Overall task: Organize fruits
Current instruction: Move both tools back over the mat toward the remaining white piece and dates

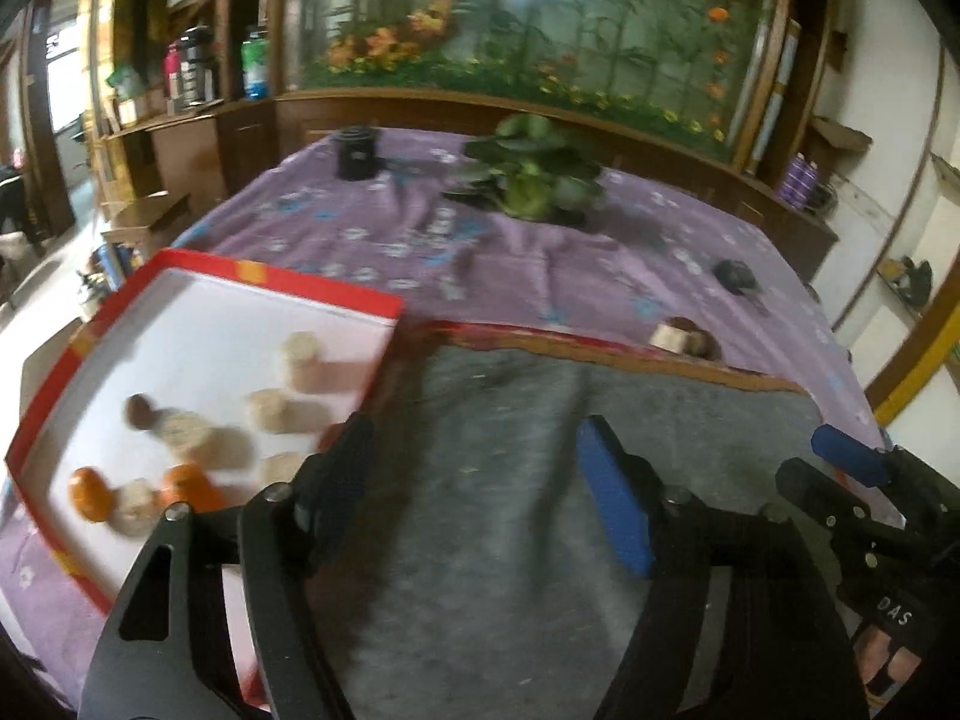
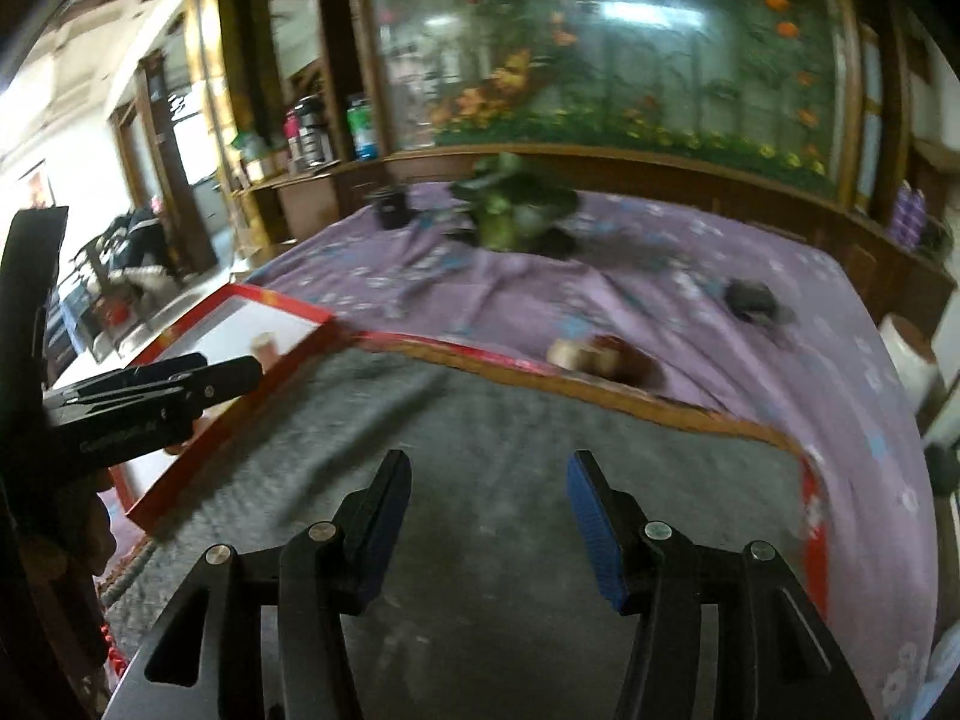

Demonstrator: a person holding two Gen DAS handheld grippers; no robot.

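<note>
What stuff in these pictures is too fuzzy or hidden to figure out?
- Pale round pieces in the red-rimmed tray, left wrist view: motion blur; what they are is unclear.
- Pale and dark lumps beyond the grey mat, right wrist view: smeared, unidentifiable.
- Small dark object on the purple cloth: too small, blurred.
- Tray's near corner, left wrist view: covered by the left gripper.

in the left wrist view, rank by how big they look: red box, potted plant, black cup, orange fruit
1. red box
2. potted plant
3. black cup and orange fruit: look alike, and the fruit is nearer, so unranked.
</note>
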